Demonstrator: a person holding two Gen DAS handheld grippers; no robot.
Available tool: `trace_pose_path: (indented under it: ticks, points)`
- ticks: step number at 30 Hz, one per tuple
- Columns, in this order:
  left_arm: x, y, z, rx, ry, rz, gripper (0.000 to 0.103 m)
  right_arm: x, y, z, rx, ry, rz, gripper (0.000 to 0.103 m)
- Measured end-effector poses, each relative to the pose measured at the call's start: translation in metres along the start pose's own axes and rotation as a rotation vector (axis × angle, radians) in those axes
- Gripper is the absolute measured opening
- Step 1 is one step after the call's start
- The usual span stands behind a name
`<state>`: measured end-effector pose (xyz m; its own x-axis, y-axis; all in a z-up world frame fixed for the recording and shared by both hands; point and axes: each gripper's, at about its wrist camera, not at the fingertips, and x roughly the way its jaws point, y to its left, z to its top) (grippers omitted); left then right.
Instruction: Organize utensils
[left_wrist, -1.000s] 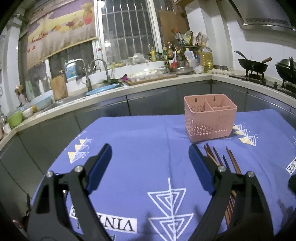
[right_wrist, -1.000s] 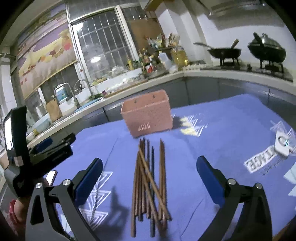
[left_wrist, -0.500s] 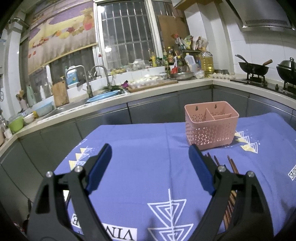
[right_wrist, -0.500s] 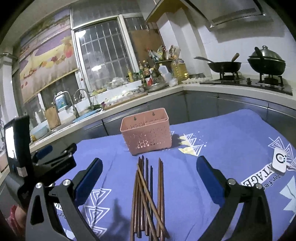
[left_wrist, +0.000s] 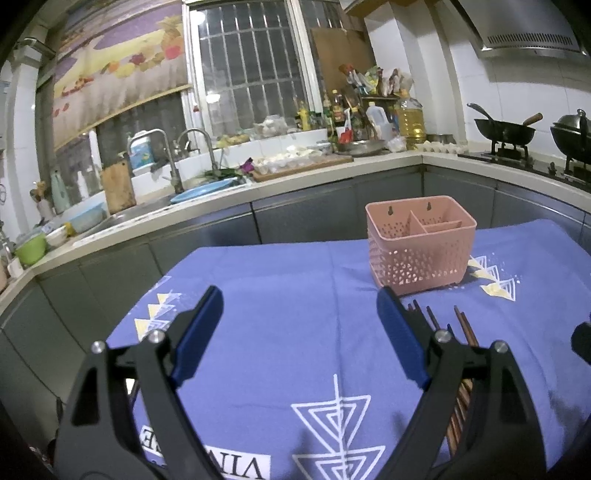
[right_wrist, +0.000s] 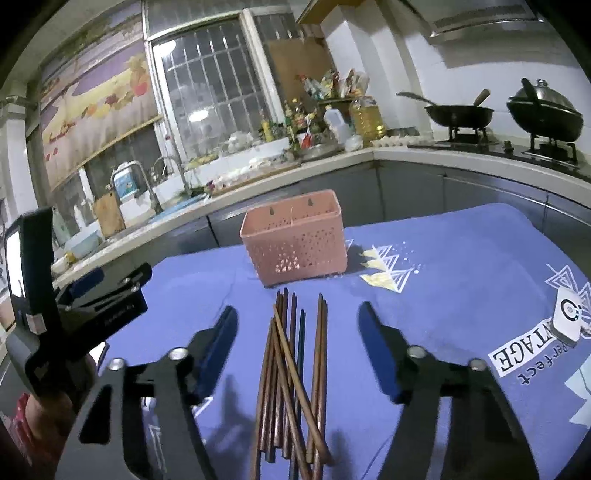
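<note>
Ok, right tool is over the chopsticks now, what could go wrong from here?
The chopsticks lie crossed in a loose pile, so the closing right tool, with nothing pressed between its pads yet, may catch several or scatter them. The pink basket is light-looking and sits just past their tips, so a push could slide it. The left tool hangs open close by and could get bumped.

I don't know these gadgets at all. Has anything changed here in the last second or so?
Only the right gripper: its jaws are closing, now clearly narrower than before, above the chopsticks, which lie between them untouched. Nothing has been picked up. The left gripper stays wide open over the blue tablecloth, and the pink utensil basket and chopstick pile sit where they were.
</note>
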<state>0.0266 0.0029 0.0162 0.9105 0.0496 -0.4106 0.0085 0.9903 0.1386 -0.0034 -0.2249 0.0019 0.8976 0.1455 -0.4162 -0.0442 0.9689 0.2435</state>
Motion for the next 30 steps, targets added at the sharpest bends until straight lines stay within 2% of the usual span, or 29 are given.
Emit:
trace_pose_path:
  ticks: [3,5,25,28,29,30]
  points:
    - [0.003,-0.005,-0.006,0.023,0.022,0.0,0.082,0.005,-0.003,-0.003,0.004,0.033,0.006,0.049]
    - [0.005,-0.006,-0.007,0.022,0.027,-0.004,0.082,0.007,-0.003,-0.004,0.004,0.047,0.012,0.048]
    - [0.016,-0.012,-0.017,0.042,0.065,-0.006,0.082,0.004,-0.012,-0.002,0.012,0.027,-0.017,0.048]
    - [0.023,-0.007,-0.02,0.016,0.126,-0.066,0.082,0.017,-0.02,-0.009,0.01,0.094,-0.025,0.048]
    - [0.028,-0.005,-0.023,0.0,0.163,-0.101,0.079,0.025,-0.024,-0.014,0.009,0.14,-0.023,0.045]
    - [0.032,-0.003,-0.026,-0.007,0.195,-0.128,0.071,0.03,-0.025,-0.019,0.006,0.172,-0.023,0.037]
